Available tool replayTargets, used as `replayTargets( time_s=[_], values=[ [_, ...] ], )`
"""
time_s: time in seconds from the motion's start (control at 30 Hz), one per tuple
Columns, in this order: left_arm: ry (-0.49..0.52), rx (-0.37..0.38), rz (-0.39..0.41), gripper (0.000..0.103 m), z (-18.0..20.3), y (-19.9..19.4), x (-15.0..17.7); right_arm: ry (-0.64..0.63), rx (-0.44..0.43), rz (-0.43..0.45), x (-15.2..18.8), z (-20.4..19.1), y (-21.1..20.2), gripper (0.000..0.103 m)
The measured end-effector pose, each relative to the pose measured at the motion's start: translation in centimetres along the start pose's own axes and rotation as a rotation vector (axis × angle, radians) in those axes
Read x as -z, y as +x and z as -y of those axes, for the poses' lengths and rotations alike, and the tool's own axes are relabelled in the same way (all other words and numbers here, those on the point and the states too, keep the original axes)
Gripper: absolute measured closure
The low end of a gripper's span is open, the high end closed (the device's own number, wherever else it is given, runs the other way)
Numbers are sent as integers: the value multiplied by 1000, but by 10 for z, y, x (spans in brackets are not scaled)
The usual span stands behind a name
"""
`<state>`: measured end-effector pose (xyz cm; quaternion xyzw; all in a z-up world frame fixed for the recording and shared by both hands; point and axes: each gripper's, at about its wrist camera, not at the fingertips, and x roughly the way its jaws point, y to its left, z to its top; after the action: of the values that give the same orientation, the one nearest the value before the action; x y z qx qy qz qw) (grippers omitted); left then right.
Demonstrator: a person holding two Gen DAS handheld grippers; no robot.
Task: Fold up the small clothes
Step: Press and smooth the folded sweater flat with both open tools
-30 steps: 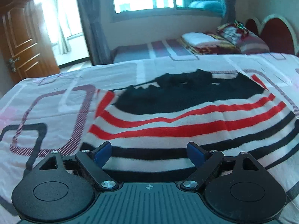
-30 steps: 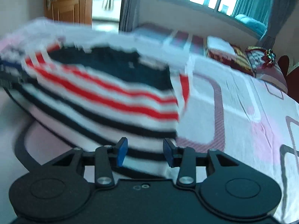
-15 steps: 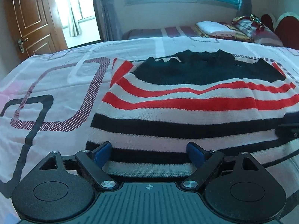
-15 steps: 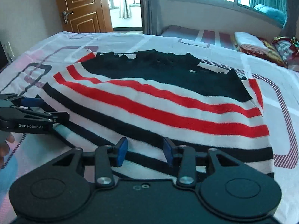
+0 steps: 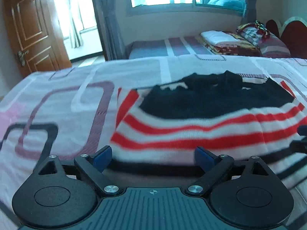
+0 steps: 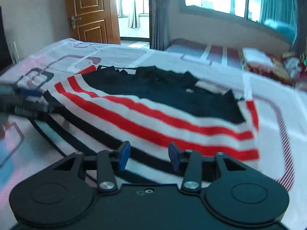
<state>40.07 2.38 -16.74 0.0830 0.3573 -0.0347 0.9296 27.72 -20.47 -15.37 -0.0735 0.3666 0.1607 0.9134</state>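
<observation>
Striped sweater (image 5: pixel 201 132) spread flat on patterned bed (image 5: pixel 57 111), directly ahead of both sets of fingers. Left gripper (image 5: pixel 153 156) spread wide, blue fingers (image 5: pixel 102 156) empty above the near hem. Right gripper (image 6: pixel 148 154) parted more narrowly, gripping nothing, near black-striped edge; motion blur throughout.

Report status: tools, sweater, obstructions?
Left tool open, right tool open, both empty. Striped sweater on bedsheet, near hem lifted, blurred. Nothing blocking.
</observation>
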Motion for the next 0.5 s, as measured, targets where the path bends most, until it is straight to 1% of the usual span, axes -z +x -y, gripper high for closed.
replayTargets(
  time_s=[0.07,0.17,0.2,0.23,0.33,0.37,0.43,0.5],
  values=[
    [16,15,-3,10,2,9,-5,16,9,-3,-2,4,1,62],
    [17,32,-7,10,4,17,-2,115,31,-5,-6,20,4,61],
    [17,38,-6,10,3,18,0,128,41,-11,-7,25,5,61],
    [14,43,-1,10,2,17,2,115,50,-27,-8,29,6,62],
    [9,59,1,10,0,17,4,-35,99,-92,-15,39,4,61],
    [8,63,1,10,-1,17,5,-74,88,-110,-20,45,1,60],
    [10,64,7,10,-1,17,5,-111,52,-139,-26,56,-8,60],
    [21,55,20,10,2,16,7,-145,22,-146,-28,61,-16,60]
  ],
)
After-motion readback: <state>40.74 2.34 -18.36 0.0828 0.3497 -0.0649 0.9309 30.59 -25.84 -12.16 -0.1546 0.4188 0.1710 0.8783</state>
